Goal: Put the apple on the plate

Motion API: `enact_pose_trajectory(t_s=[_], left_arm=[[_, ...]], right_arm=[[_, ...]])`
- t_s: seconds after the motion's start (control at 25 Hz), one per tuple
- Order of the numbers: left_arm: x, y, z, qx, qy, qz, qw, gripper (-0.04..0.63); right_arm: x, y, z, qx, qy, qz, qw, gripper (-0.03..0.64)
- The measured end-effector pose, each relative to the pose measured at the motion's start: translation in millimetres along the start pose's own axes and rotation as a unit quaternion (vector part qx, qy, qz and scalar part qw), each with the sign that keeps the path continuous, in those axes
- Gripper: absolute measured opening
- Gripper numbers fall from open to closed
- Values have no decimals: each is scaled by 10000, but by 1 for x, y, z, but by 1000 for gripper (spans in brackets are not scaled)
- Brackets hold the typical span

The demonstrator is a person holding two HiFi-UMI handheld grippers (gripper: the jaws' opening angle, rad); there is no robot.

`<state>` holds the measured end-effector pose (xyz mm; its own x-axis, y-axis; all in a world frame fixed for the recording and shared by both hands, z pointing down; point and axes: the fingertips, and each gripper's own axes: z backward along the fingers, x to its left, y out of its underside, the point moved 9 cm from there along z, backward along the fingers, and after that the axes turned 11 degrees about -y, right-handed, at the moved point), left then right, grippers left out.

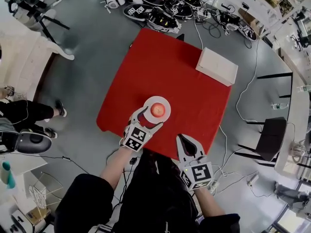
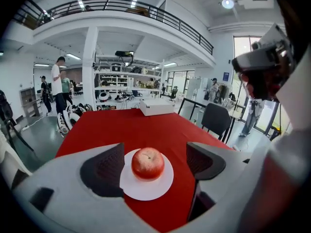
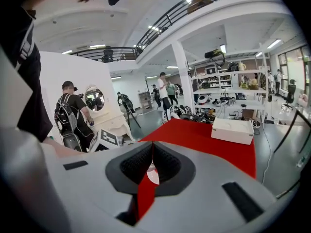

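A red apple [image 1: 157, 110] rests on a small white plate [image 1: 164, 103] near the front of the red table [image 1: 165, 76]. In the left gripper view the apple [image 2: 147, 162] sits in the middle of the plate [image 2: 146, 187], a little ahead of the jaws. My left gripper [image 1: 150, 119] is open, its fingers either side of the plate's near edge, holding nothing. My right gripper [image 1: 185, 143] is shut and empty, over the table's front edge to the right. Through its closed jaws a sliver of the plate [image 3: 152, 174] shows.
A white box [image 1: 216, 66] lies at the table's far right corner. Black and white gear and cables [image 1: 160, 6] clutter the floor beyond the table. A black chair [image 1: 271, 137] stands to the right; a person's legs [image 1: 29, 113] show at the left.
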<state>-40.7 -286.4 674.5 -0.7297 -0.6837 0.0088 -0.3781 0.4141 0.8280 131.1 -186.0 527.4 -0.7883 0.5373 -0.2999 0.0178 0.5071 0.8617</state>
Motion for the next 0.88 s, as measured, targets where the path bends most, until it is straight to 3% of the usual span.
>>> enact_pose_trajectory(t_s=[0.04, 0.08, 0.16, 0.28, 0.32, 0.6, 0.88], left_arm=[[0, -10, 12, -159, 2, 51, 9999, 399], [0, -20, 24, -341, -45, 87, 9994, 349], [1, -38, 50, -800, -267, 80, 9964, 173], [1, -64, 89, -1403, -533, 53, 9887, 29], [1, -72, 100, -1525, -574, 60, 9866, 8], [-9, -106, 161, -1721, -750, 217, 9820, 6], [-14, -116, 170, -1797, -619, 78, 9817, 6]], right_arm=[[1, -5, -1, -25, -61, 84, 9999, 11], [2, -10, -2, -56, -119, 157, 9998, 12], [3, -19, -3, -137, -226, 277, 9993, 11], [9, -33, -3, -278, -392, 425, 9979, 11], [11, -38, -3, -338, -447, 464, 9973, 12], [34, -61, 3, -627, -631, 695, 9936, 12], [50, -68, 9, -763, -601, 897, 9912, 11]])
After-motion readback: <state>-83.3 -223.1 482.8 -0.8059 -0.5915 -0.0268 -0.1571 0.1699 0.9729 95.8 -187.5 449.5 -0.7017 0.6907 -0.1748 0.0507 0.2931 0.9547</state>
